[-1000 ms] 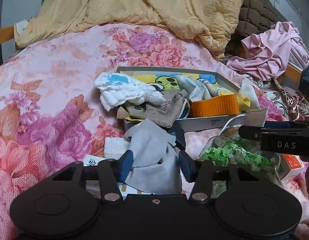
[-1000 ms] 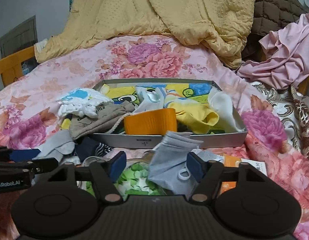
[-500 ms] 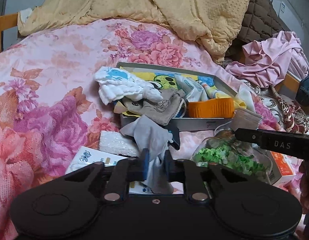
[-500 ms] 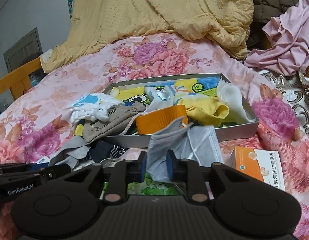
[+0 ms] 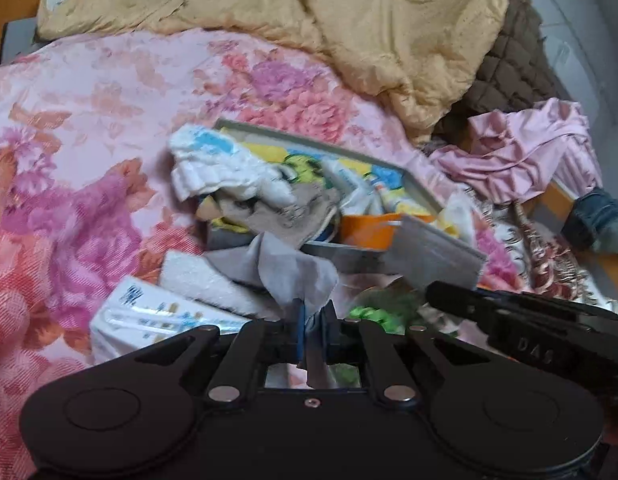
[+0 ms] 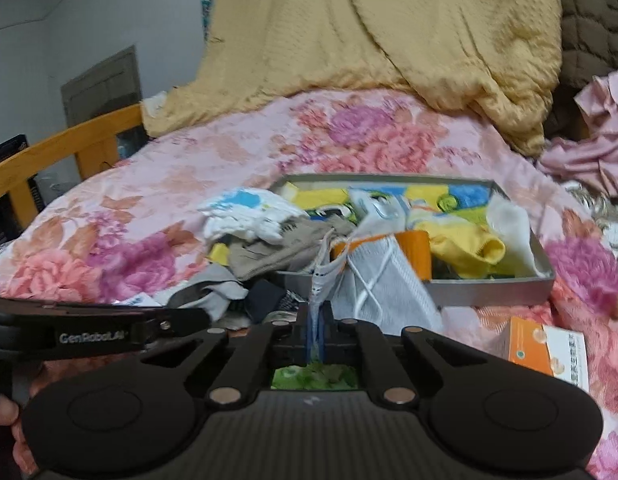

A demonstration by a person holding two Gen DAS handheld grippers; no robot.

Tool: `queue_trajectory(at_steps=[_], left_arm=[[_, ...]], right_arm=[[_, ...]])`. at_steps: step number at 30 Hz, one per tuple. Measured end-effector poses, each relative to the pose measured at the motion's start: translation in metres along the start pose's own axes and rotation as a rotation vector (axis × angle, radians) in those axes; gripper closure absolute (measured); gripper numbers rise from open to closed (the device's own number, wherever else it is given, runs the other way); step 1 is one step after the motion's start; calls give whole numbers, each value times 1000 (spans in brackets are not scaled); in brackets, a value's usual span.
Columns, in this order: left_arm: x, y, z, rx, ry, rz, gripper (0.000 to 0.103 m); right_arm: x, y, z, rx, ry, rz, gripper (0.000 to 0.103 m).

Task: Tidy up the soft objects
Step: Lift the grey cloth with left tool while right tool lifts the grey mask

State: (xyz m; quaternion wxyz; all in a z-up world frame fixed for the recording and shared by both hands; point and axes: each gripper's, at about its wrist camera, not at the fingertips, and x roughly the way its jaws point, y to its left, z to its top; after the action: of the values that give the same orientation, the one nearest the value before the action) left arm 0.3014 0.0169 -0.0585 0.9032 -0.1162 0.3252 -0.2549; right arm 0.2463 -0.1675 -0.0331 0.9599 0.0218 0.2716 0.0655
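Now both grippers' fingers clamp cloth: left (image 5: 314,316) on grey cloth (image 5: 285,268), right (image 6: 318,322) on face mask (image 6: 383,284).

**Layout on the bed**

A tray (image 6: 489,294) lies on the bed (image 6: 189,184), cloths piled in it and over its left rim. A quilt (image 6: 389,32) lies behind. A box (image 6: 549,348) lies right of the tray's front, a packet (image 5: 149,316) front left.

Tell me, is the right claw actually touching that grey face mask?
Touching. In the right wrist view the right claw is shut on an edge of the grey face mask, which sticks up from between the pads.
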Motion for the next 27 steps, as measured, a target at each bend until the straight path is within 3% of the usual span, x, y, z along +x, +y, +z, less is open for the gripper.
queue_trajectory(at_steps=[14,19,21,23,27], left_arm=[[-40,-39,9,119,-168,-102,96],[-48,-47,30,111,-233,-81,96],[-48,-52,41,154,-262,-70,96],[-45,-57,53,201,-290,-53,96],[-26,-51,76,200,-322,-46,96]], right_arm=[[-44,-3,17,-38,-154,9,100],[-49,-11,31,-36,-218,-3,100],[-48,-16,42,-23,-254,-1,100],[-43,-21,55,-16,-291,-6,100],[-21,-35,76,13,-318,-4,100]])
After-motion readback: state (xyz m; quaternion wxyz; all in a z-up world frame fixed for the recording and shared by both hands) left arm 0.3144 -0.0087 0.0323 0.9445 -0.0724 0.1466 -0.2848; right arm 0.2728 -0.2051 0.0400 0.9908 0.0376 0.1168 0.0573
